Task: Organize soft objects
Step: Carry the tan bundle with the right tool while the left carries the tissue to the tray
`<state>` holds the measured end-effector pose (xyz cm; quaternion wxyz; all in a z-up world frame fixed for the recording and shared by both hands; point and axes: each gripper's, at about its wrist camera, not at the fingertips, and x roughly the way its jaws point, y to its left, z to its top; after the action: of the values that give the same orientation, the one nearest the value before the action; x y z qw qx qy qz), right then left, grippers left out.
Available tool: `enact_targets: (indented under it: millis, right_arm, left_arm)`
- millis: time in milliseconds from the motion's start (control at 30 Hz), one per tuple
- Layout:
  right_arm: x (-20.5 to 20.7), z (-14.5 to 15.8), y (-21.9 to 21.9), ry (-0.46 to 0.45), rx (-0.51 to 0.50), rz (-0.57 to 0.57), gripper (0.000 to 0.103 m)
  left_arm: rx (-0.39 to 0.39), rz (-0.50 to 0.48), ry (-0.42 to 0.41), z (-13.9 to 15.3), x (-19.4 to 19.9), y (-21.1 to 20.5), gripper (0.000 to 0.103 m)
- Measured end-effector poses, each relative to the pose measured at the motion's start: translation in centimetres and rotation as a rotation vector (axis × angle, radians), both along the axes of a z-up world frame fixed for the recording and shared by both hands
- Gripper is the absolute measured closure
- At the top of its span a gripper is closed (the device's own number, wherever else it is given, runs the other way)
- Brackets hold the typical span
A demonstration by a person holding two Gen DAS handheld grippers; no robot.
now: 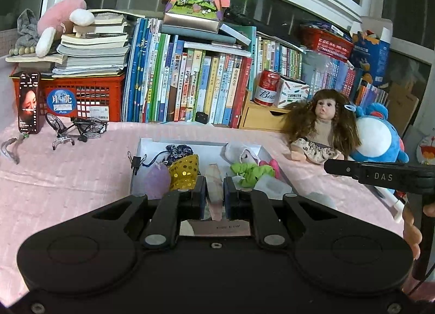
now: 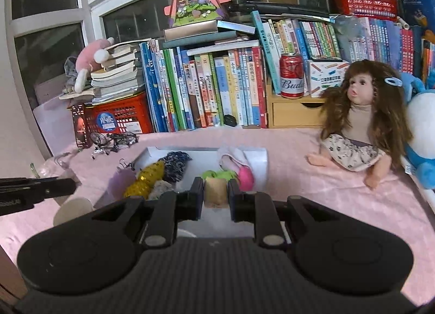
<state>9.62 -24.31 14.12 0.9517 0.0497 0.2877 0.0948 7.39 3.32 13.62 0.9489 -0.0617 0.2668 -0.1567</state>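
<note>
Here, gripping two soft things at once, both over the near end of the white tray (image 1: 141,151) on the pink-covered surface (image 1: 81,178). Left gripper (image 1: 214,191): clamping a flat, pale pink strip of cloth (image 1: 214,180) between narrowed jaws, its long axis running straight ahead along the fingers, far end pointing into the tray's middle lane. Right gripper (image 2: 216,194): pinching a tan, blocky soft piece (image 2: 216,191), squeezed on both sides, short and upright, sitting directly in front of the jaws. Lying ahead in the tray, seen from the left wrist: lilac pouch (image 1: 156,180) and gold sequined pouch (image 1: 185,174) on the left side, dark patterned pouch (image 1: 178,151) behind them, lime green bundle (image 1: 251,172) and a pink-and-white plush piece (image 1: 242,155) on the right. Judging the turning relation: the bare white floor of the tray running as a narrow lane dead ahead of both grippers, between the left cluster and the right cluster, so both held pieces lining up with it lengthwise. Judging nearness: both tips sitting about level at the tray's near rim, neither clearly ahead; the right gripper's body showing at the right edge of the left wrist view, well apart from the strip. Likely needing a short forward-and-down placement, keeping the strip parallel to the lane.
</note>
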Motion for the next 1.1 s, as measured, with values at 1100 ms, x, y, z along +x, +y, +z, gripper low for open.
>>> enact_targets:
  millis: [1100]
  right_arm:
    - [11.9,-2.5,3.0,0.356,0.13,0.042,0.079]
  left_arm:
    - [-0.043,-0.041,0.453,-2.0,17.8,-4.1,0.09]
